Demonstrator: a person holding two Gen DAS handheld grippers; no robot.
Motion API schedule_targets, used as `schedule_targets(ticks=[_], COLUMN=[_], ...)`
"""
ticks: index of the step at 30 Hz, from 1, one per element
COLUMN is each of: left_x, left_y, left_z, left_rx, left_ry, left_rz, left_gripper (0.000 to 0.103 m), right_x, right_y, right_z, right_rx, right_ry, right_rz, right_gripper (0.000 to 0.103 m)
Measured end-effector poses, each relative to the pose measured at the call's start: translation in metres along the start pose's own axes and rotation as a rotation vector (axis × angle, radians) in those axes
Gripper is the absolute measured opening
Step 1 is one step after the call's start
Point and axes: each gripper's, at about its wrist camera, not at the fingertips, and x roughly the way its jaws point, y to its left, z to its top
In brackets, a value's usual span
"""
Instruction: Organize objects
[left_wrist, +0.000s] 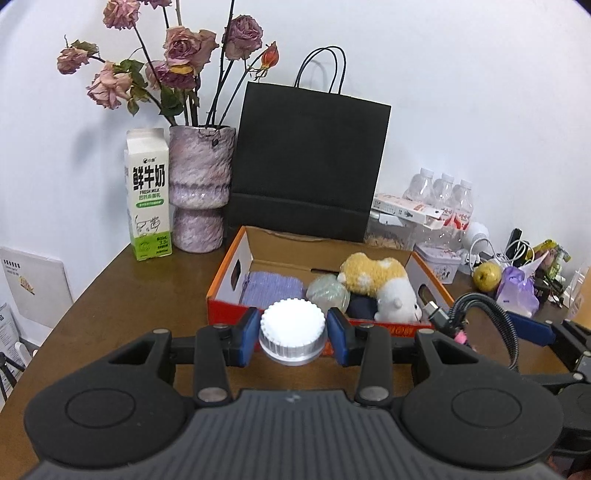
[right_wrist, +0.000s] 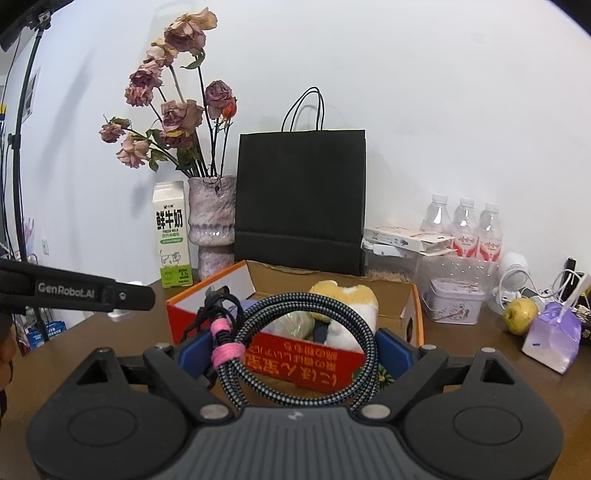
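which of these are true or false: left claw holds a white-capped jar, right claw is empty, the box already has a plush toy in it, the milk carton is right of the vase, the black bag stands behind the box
1. The left claw holds a white-capped jar. True.
2. The right claw is empty. False: a coiled cable sits between its fingers.
3. The box already has a plush toy in it. True.
4. The milk carton is right of the vase. False: it stands to the left of it.
5. The black bag stands behind the box. True.
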Motion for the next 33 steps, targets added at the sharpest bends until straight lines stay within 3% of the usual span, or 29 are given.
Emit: schedule_targets(ticks=[33], left_x=[0.102], left_y=[0.004], left_z=[0.068], left_rx=[-0.076], left_ry=[0.049], left_rz=[0.065], left_gripper=[0.041], right_x=[0.106], right_y=[-0.023], right_z=[0.052], right_rx=[0.08], right_ry=[0.044], right_rz=[0.015], right_gripper=[0.092])
